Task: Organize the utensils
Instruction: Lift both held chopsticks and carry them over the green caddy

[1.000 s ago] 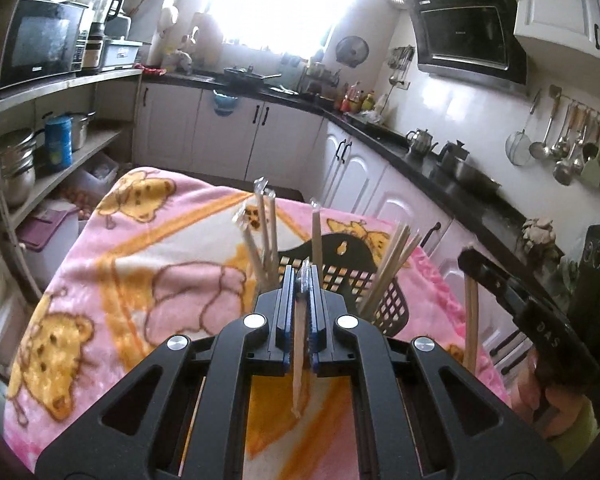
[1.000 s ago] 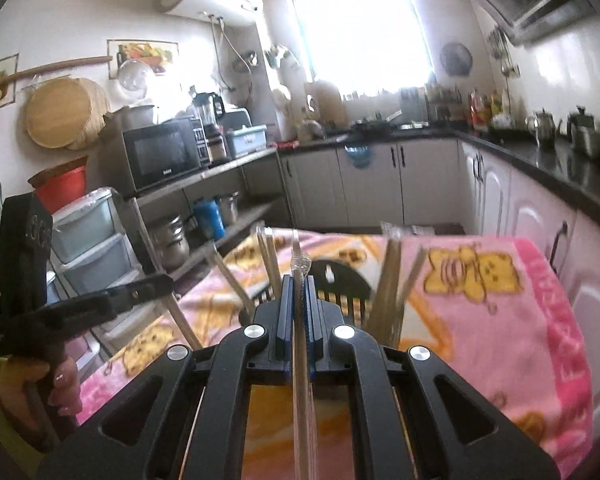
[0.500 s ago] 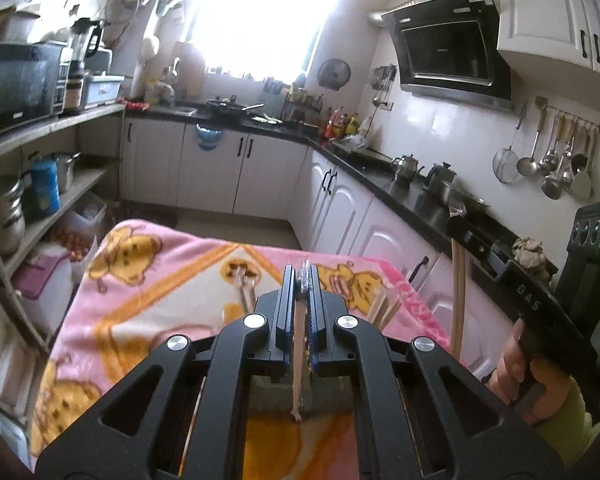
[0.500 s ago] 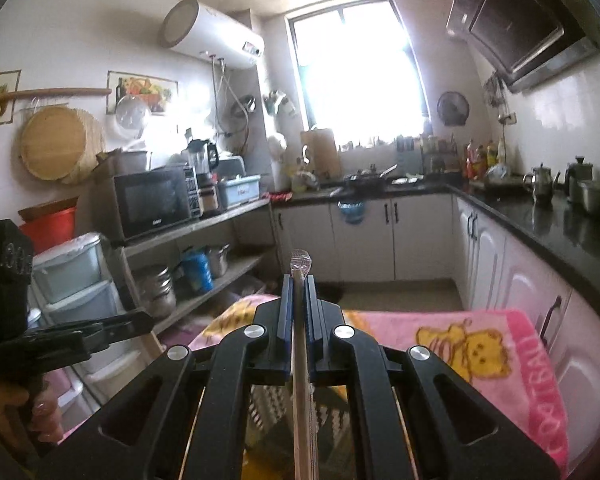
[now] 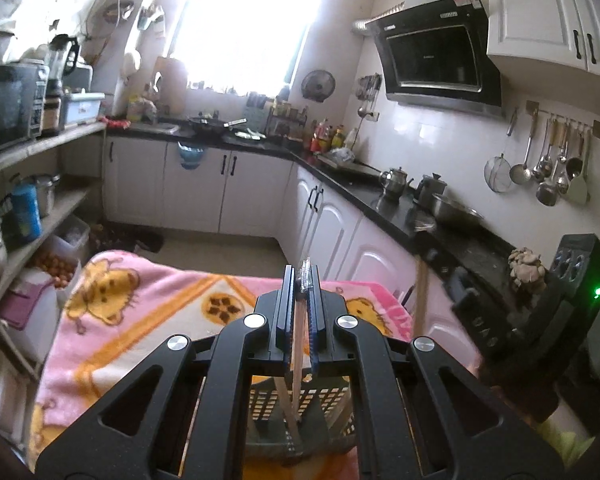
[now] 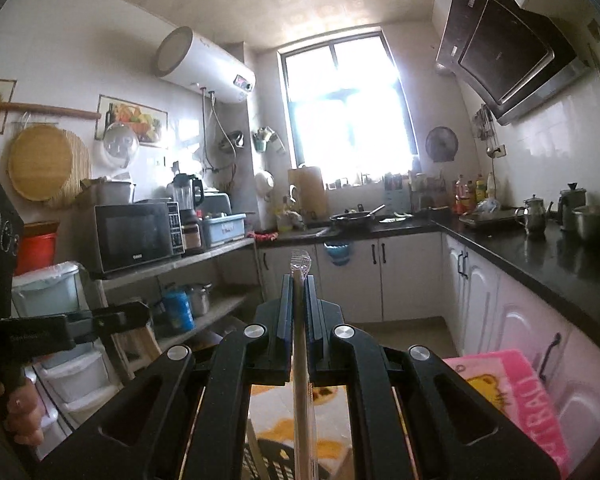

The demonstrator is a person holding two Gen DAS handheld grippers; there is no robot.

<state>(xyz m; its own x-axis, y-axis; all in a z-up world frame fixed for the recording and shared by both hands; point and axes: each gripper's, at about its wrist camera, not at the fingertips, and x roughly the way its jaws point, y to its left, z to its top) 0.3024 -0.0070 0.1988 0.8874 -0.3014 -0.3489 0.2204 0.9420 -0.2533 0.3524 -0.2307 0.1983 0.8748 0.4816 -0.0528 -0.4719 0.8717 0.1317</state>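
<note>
The pink blanket point(image 5: 112, 320) covers the tabletop and lies below and ahead of both claws. It looks soft, so I think it keeps things from sliding or clattering. Its far edge drops off to the kitchen floor, and past it there is lots of open air.

The black basket point(image 5: 324, 404) with little holes sits right under the left claw point(image 5: 303, 300). Loose sticks lean inside it, so it seems to be the home for the utensils.

The left claw is squeezed tight on a wooden chopstick point(image 5: 298, 344). The stick hangs down toward the basket.

The right claw point(image 6: 299, 304) is squeezed tight on a wrapped chopstick point(image 6: 302, 380) too. Its clear wrapper tip pokes out past the claw. The basket rim shows just below this claw.

Both claws are up high, with nothing close beside them, so there is room to move.
</note>
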